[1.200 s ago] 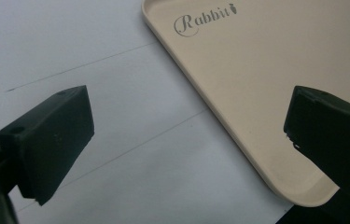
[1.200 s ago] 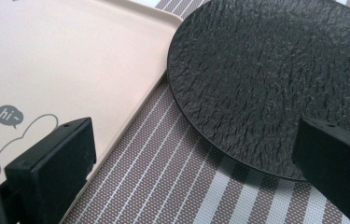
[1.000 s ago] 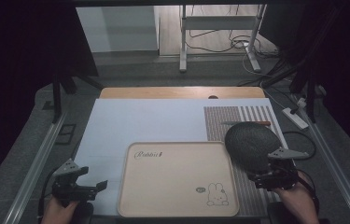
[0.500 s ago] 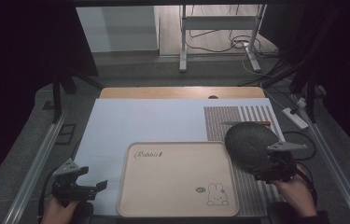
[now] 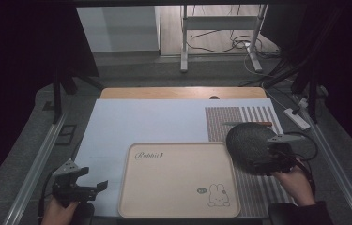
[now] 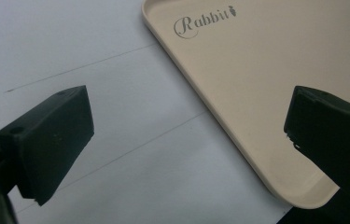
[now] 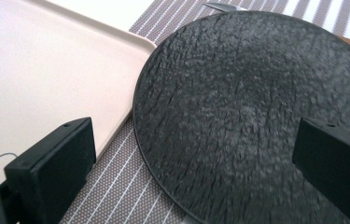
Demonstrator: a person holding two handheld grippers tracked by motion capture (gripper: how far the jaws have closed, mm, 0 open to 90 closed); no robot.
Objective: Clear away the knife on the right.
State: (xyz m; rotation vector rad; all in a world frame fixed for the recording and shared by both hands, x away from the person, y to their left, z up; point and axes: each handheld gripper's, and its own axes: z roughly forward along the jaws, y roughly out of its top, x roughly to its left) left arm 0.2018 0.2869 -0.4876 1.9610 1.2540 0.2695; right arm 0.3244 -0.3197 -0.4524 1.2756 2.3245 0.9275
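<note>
- Bench [image 5: 131, 117], pale blue-white sheet on top, wooden strip at the far edge; near edge and both near corners cut off at the bottom of the high view, surroundings lost in darkness.
- Cream tray [image 5: 179, 180], rounded corners, "Rabbit" lettering at the far left, small rabbit drawing at the near right; seen whole from the high view, cut to one corner and a rim in each gripper view.
- Striped placemat [image 5: 239, 117] at the bench's right, partly hidden under the black plate; weave and fine white lines legible in the right gripper view, a plain grey pattern from above.
- Black plate [image 5: 248, 145], round, dark, rough stone-like texture, lying on the striped placemat just right of the tray; rim close beside the tray's edge, contact not discernible; near side covered by the right gripper in the high view, lower right cut off and slightly blurred in the right gripper view.
- Right gripper [image 5: 270, 164] over the plate's near rim; jaws spread wide in its own view, one on each side of the plate, nothing pinched.
- Left gripper [image 5: 94, 187] at the bench's near left, just beside the tray; jaws spread, empty, astride the tray's near corner in its own view.
- Slim utensil [image 5: 246, 123] beyond the plate, tip [image 7: 224, 6] barely visible; kind hard to make out.
</note>
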